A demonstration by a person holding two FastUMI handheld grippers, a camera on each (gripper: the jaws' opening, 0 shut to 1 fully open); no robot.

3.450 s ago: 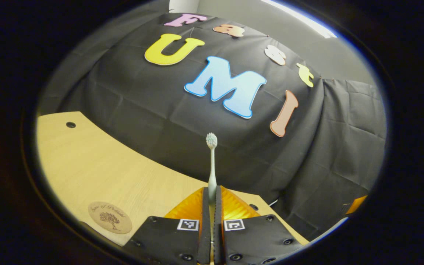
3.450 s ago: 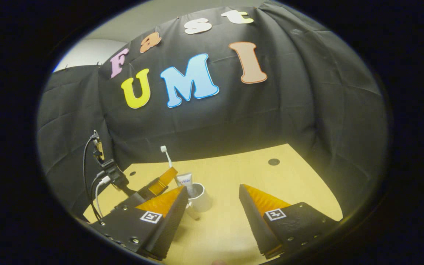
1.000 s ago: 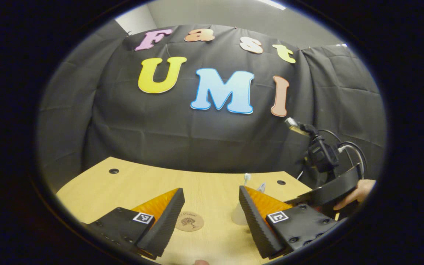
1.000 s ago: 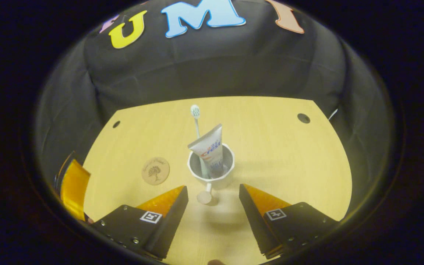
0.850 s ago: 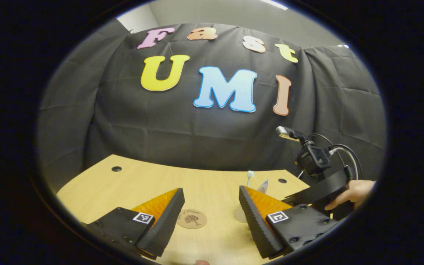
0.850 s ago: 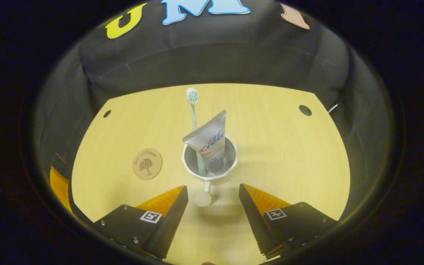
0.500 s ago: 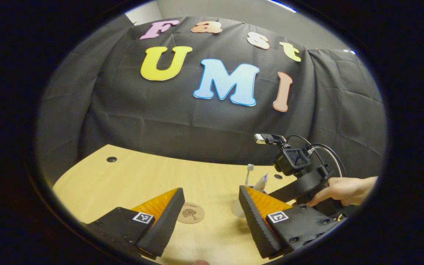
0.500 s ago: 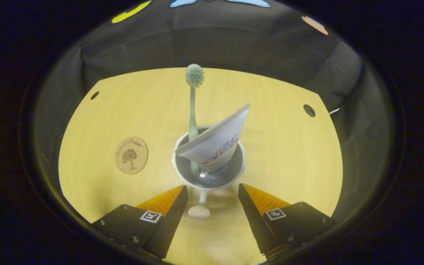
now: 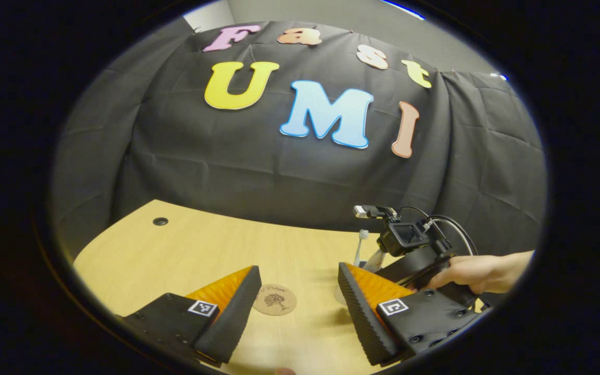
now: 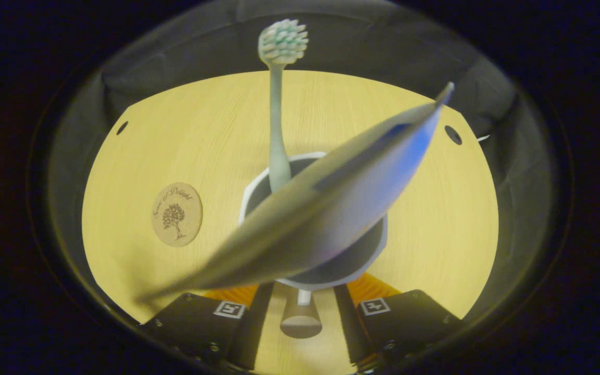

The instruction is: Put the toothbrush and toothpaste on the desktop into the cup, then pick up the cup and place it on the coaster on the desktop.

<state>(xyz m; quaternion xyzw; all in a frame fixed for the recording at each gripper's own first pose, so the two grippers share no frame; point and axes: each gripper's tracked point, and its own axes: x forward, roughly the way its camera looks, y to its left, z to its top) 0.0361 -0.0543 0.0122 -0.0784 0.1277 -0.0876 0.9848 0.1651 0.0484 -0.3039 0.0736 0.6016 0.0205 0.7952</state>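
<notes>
In the right gripper view a white cup (image 10: pixel 252 191) stands on the wooden desktop (image 10: pixel 201 130), very close below me. A toothpaste tube (image 10: pixel 331 208) leans across it and a pale green toothbrush (image 10: pixel 277 130) stands upright in it. The cup's handle (image 10: pixel 301 319) lies between the fingers of my right gripper (image 10: pixel 302 286). The jaws are narrowed, with a strip of table showing on each side of the handle. The round cork coaster (image 10: pixel 176 214) lies left of the cup. My left gripper (image 9: pixel 297 271) hovers open above the coaster (image 9: pixel 275 300), holding nothing.
In the left gripper view a hand (image 9: pixel 474 272) holds the other gripper, with its camera (image 9: pixel 404 234) and cables, low over the toothbrush (image 9: pixel 360 245). The desktop has cable holes (image 10: pixel 453 134) near its back corners. Black cloth hangs behind the desk.
The left gripper let go of the toothbrush, which stands in the cup, and drew back open. The right gripper came down onto the cup and its jaws narrowed around the handle.
</notes>
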